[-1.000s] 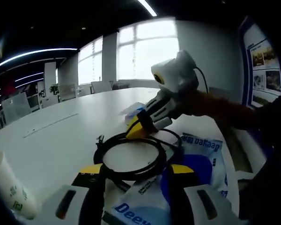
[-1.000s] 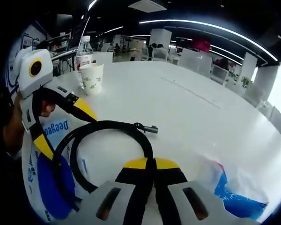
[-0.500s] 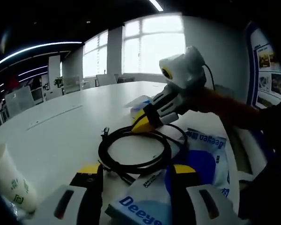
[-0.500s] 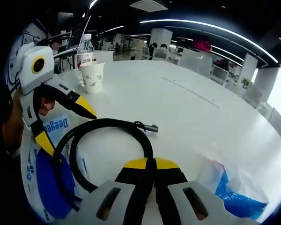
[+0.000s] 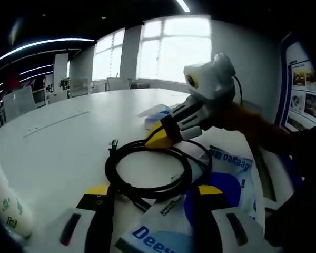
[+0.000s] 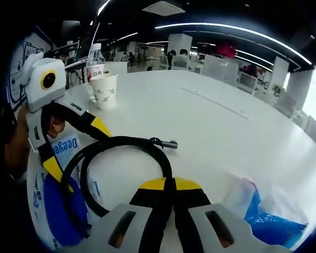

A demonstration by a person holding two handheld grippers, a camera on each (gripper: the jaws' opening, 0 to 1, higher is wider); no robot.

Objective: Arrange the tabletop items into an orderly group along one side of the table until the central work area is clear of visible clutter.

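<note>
Right gripper [image 6: 164,184], jaws pinched tight on the black cable [image 6: 121,143], pins the coil. Left gripper [image 5: 150,191], jaws wide, straddles the cable's near side over the blue-and-white packet [image 5: 221,182], likely ready to gather it.

We see a coiled black cable [image 6: 121,168] lying partly on a blue-white packet [image 5: 221,184]; a paper cup [image 6: 104,90] and bottle [image 6: 95,58] stand far left.

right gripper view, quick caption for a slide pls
Right gripper shut on a coiled black cable lying over a blue-and-white pack, left gripper open beside it.
</note>
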